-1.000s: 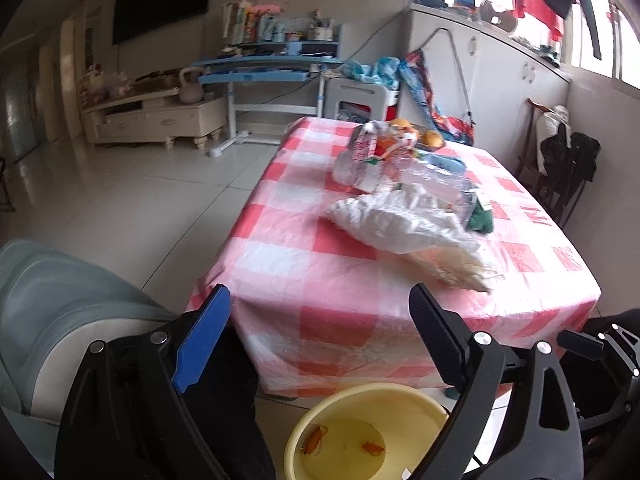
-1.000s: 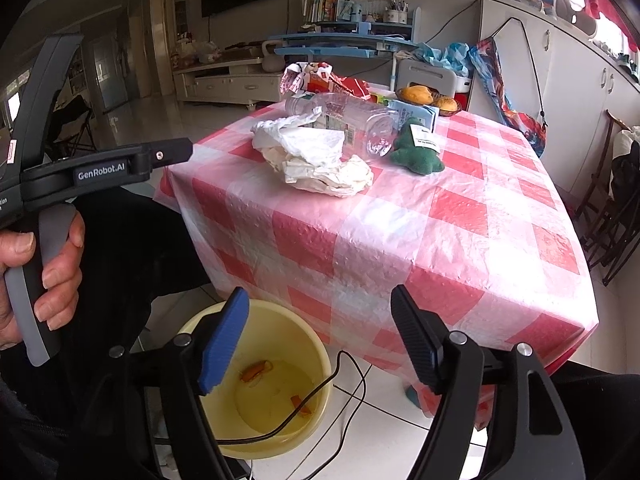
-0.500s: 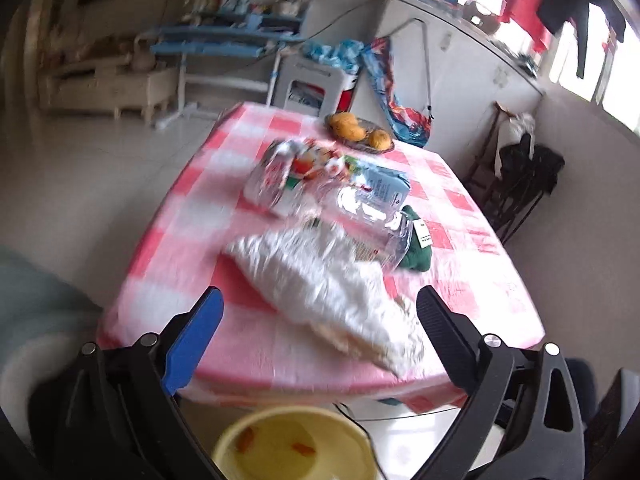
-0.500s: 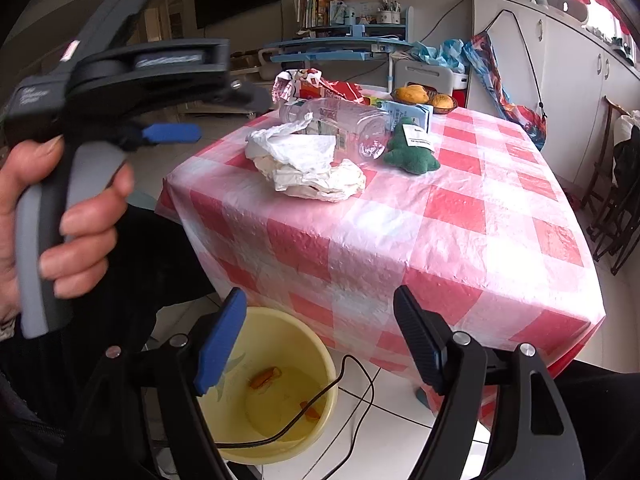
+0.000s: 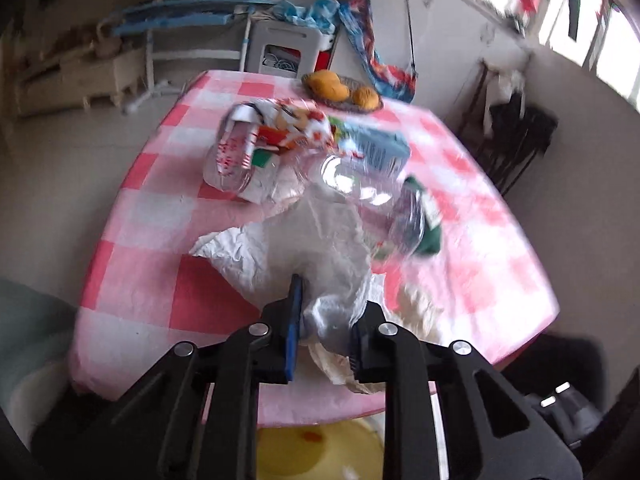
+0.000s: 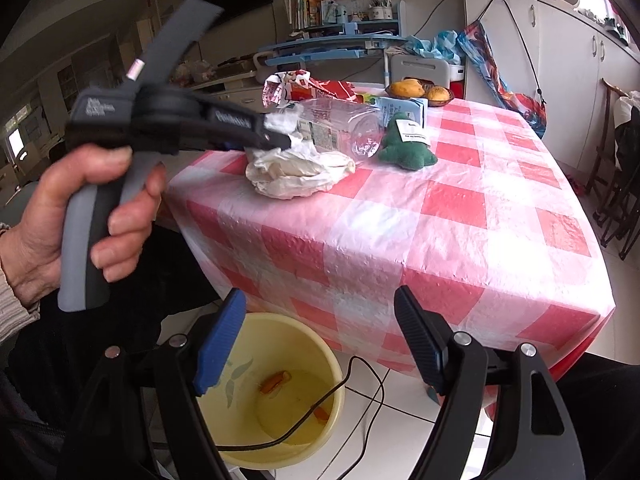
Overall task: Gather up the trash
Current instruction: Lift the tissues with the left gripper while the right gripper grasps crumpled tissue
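STEP: grab, left tongs [image 5: 322, 320] have just been closing and now pinch the crumpled white plastic wrapper [image 5: 320, 248] at the near edge of the checked surface [image 5: 136, 216] | RIGHT: right tongs [image 6: 316, 344] wide, empty, hanging over the yellow bucket [image 6: 332, 364] | NEXT: lift clear of the clear bottle [image 5: 372, 184], carry down to the bucket, release.

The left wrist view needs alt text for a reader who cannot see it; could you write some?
The left gripper pinches crumpled white plastic on a pink checked tablecloth. Behind lie clear bottles, wrappers and fruit; a yellow bucket sits below.
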`<state>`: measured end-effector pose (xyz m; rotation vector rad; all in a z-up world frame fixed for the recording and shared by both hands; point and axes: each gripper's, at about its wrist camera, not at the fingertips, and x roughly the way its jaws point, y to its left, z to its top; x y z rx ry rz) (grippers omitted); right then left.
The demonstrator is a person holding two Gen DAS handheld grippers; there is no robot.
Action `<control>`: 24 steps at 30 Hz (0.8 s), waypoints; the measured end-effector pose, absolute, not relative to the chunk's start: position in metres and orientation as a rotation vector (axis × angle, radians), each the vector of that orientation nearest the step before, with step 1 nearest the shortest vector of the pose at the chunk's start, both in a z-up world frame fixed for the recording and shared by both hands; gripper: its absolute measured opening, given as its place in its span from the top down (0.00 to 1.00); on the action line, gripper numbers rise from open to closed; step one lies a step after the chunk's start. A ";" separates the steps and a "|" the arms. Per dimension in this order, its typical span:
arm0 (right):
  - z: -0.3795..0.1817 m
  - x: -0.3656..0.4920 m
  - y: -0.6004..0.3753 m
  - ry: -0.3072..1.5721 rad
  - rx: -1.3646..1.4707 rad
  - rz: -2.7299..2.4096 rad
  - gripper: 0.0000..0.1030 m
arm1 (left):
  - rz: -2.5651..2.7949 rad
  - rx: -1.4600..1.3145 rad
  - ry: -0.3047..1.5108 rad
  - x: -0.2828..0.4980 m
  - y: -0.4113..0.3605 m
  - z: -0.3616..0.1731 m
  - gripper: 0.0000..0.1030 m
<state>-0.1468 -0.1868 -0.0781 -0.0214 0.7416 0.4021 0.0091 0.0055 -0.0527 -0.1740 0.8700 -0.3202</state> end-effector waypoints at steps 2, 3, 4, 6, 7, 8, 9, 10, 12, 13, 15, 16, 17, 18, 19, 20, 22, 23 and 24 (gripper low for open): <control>-0.077 -0.145 -0.185 0.736 -0.028 0.407 0.29 | -0.323 -0.219 0.868 0.011 0.015 -0.052 0.81; -0.076 -0.144 -0.183 0.732 -0.031 0.410 0.29 | -0.322 -0.231 0.863 0.011 0.018 -0.052 0.83; -0.075 -0.143 -0.183 0.727 -0.032 0.413 0.29 | -0.321 -0.252 0.860 0.011 0.023 -0.052 0.84; -0.071 -0.139 -0.179 0.715 -0.033 0.419 0.29 | -0.298 -0.282 0.845 0.012 0.033 -0.052 0.87; -0.070 -0.137 -0.178 0.711 -0.032 0.421 0.29 | -0.282 -0.293 0.834 0.011 0.038 -0.052 0.88; -0.068 -0.134 -0.177 0.706 -0.028 0.424 0.29 | -0.269 -0.310 0.824 0.011 0.044 -0.052 0.89; -0.065 -0.131 -0.175 0.700 -0.022 0.428 0.29 | -0.263 -0.321 0.818 0.011 0.049 -0.053 0.89; -0.062 -0.127 -0.173 0.692 -0.018 0.432 0.29 | -0.251 -0.336 0.810 0.010 0.056 -0.054 0.90; -0.057 -0.117 -0.166 0.678 -0.021 0.440 0.29 | -0.233 -0.344 0.808 0.010 0.062 -0.056 0.90; -0.056 -0.113 -0.164 0.676 -0.019 0.443 0.29 | -0.223 -0.350 0.815 0.010 0.067 -0.060 0.90; -0.053 -0.103 -0.158 0.673 -0.015 0.451 0.29 | -0.210 -0.352 0.828 0.010 0.072 -0.067 0.90; -0.052 -0.099 -0.156 0.673 -0.016 0.454 0.29 | -0.198 -0.353 0.840 0.011 0.075 -0.073 0.90; -0.052 -0.094 -0.153 0.674 -0.021 0.457 0.29 | -0.191 -0.356 0.847 0.011 0.076 -0.077 0.90; -0.052 -0.089 -0.149 0.676 -0.032 0.460 0.29 | -0.184 -0.358 0.856 0.012 0.078 -0.083 0.90; -0.053 -0.087 -0.147 0.679 -0.040 0.461 0.29 | -0.176 -0.361 0.868 0.013 0.080 -0.088 0.90; -0.055 -0.082 -0.143 0.687 -0.050 0.462 0.29 | -0.174 -0.363 0.868 0.013 0.082 -0.092 0.90; -0.059 -0.074 -0.139 0.707 -0.063 0.464 0.29 | -0.170 -0.348 0.857 0.013 0.082 -0.093 0.90; -0.062 -0.069 -0.137 0.719 -0.070 0.463 0.29 | -0.166 -0.334 0.854 0.014 0.081 -0.093 0.90; -0.064 -0.067 -0.136 0.726 -0.075 0.460 0.29 | -0.162 -0.326 0.851 0.013 0.080 -0.093 0.90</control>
